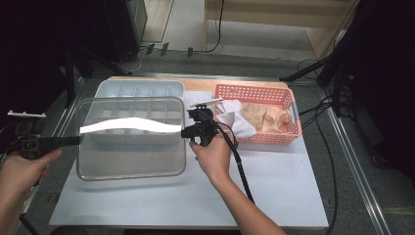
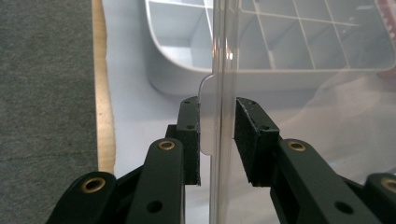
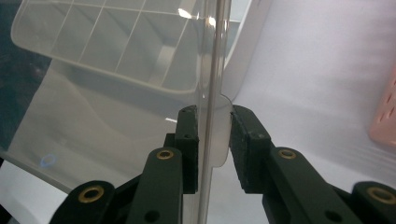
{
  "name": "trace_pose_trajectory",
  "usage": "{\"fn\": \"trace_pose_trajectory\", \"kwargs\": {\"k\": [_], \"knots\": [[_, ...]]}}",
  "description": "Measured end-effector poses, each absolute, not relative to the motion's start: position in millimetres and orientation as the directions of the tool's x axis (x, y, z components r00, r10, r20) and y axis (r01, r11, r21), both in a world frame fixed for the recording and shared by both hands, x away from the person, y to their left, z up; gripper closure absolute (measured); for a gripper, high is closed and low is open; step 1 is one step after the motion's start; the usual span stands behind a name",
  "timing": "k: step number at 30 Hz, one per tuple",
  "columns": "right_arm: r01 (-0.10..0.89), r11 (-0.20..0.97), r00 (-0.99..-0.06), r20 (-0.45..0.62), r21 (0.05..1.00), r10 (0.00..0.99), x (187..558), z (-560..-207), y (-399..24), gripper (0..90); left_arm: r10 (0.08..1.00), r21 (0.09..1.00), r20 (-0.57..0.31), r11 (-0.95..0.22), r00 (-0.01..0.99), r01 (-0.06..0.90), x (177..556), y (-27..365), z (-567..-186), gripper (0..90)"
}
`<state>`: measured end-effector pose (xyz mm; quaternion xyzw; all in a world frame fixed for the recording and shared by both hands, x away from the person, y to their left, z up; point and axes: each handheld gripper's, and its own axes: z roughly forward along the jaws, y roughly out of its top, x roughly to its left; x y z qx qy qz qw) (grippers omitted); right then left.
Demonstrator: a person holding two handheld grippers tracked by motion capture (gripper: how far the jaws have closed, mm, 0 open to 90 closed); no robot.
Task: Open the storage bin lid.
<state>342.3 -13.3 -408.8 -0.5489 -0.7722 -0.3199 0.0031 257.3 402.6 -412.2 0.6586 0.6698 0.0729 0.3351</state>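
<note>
Clear plastic lid (image 1: 131, 139): rectangular, rounded corners, see-through, bright glare streak across it. Held roughly level, raised above the compartment tray (image 1: 139, 89), overlapping that tray's near half. A small tab (image 2: 208, 116) sticks out at each short edge.

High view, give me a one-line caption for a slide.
Two handheld grippers, left gripper and right gripper, grip a clear plastic lid by its opposite edges above a grey compartment tray, beside a pink basket.

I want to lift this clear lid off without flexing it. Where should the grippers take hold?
Grip the clear lid by the small tab on each short end, coming in level from its left and right. The tabs jut past the rim, as the left gripper and right gripper straddle them.
</note>
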Motion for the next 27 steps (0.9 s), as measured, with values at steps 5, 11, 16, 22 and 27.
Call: {"fn": "trace_pose_trajectory", "kwargs": {"k": [5, 11, 16, 22, 27], "knots": [[0.848, 0.197, -0.407, 0.366, 0.492, 0.837, 332.6, -407.2, -12.0, 75.4, 0.923, 0.523, -0.375, 0.134, 0.086, 0.842, 250.4, 407.4, -417.4, 72.7], [0.852, 0.203, -0.408, 0.37, 0.483, 0.835, 323.9, -413.9, -13.6, 75.4, 0.925, 0.521, -0.367, 0.121, 0.094, 0.845, 243.0, 406.3, -420.4, 72.8], [0.859, 0.203, -0.407, 0.388, 0.469, 0.827, 317.5, -421.0, -16.8, 75.4, 0.92, 0.512, -0.38, 0.126, 0.093, 0.849, 237.5, 406.8, -426.0, 72.9], [0.859, 0.228, -0.418, 0.371, 0.458, 0.829, 309.5, -427.2, -15.4, 75.2, 0.925, 0.504, -0.369, 0.114, 0.094, 0.856, 230.1, 405.9, -430.4, 72.7], [0.853, 0.254, -0.442, 0.371, 0.456, 0.817, 303.1, -429.1, -12.8, 75.2, 0.924, 0.498, -0.372, 0.119, 0.087, 0.859, 221.0, 410.5, -431.9, 72.6]]}}
